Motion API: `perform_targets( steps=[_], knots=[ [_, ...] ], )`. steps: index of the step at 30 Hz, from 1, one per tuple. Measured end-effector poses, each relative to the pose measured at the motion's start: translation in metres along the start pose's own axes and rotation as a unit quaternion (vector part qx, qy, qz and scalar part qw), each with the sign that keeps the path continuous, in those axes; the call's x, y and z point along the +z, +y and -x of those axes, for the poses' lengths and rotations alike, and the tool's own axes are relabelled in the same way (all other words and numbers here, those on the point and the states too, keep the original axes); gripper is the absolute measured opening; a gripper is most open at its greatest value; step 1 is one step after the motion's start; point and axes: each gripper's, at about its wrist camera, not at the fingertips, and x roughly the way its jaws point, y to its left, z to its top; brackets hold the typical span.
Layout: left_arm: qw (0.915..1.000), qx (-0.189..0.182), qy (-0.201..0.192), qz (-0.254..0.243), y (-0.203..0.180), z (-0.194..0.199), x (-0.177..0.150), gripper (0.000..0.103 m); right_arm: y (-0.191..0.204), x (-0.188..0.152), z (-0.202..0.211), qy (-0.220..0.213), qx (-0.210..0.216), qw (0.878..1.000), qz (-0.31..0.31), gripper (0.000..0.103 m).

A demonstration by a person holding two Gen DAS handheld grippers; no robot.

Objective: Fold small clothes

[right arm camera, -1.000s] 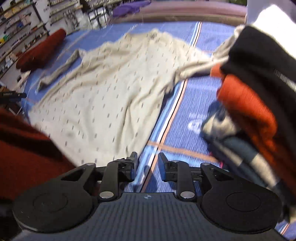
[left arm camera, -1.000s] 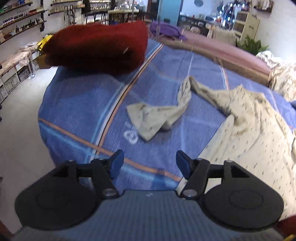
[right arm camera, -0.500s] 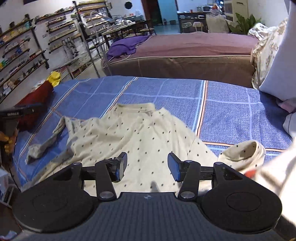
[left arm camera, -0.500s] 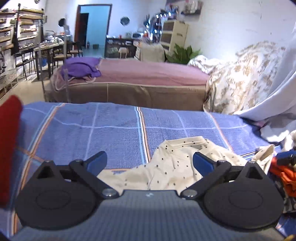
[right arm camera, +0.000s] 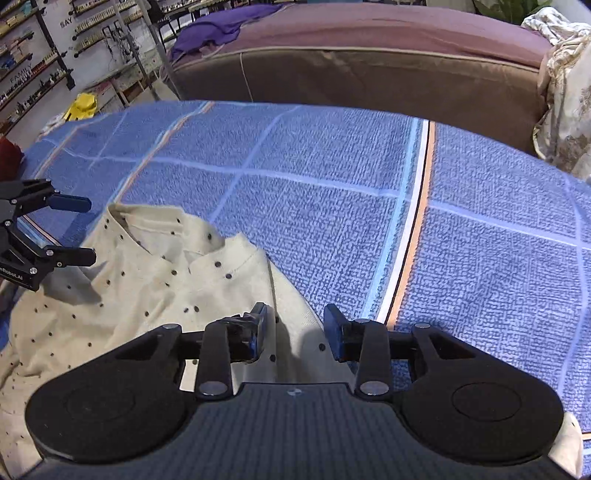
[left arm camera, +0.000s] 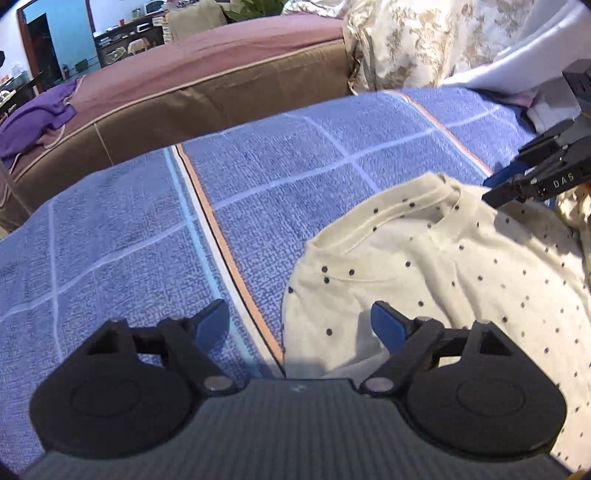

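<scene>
Closing in on the spotted shirt (left arm camera: pixel 443 266), both tongs, left (left arm camera: pixel 299 325) and right (right arm camera: pixel 293 328), are narrowing, nothing pinched; next comes gripping its shoulders.

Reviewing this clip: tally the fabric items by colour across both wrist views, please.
Cream dotted shirt: 1
Blue checked bedspread: 1
Purple cloth on the far bed: 1
Floral bedding: 1
Red cloth, only an edge showing: 1
Total: 5
</scene>
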Motion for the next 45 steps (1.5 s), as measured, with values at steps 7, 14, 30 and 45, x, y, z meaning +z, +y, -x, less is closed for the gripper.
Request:
perform_targets(
  steps=[7,14,30,45],
  knots=[
    [0.9989,-0.035,-0.009,-0.032,-0.017,0.002,0.004,0.003,0.002,-0.007,0.007,0.017,0.064,0.998,0.019,0.007],
    [0.9949,0.055,-0.075,0.039,0.033,0.023,0.052,0.003,-0.011,0.024,0.041,-0.045,0.0,0.999,-0.01,0.004],
    [0.9899,0.107,-0.055,0.075,0.057,0.037,0.028,0.075,-0.022,0.019,0.036,-0.087,-0.119,0.982,-0.117,0.065],
    [0.9975,0.064,-0.003,0.028,-0.052,0.176,-0.164,0.093,0.115,-0.155,0.119,0.008,0.044,0.997,0.069,0.075]
  ],
)
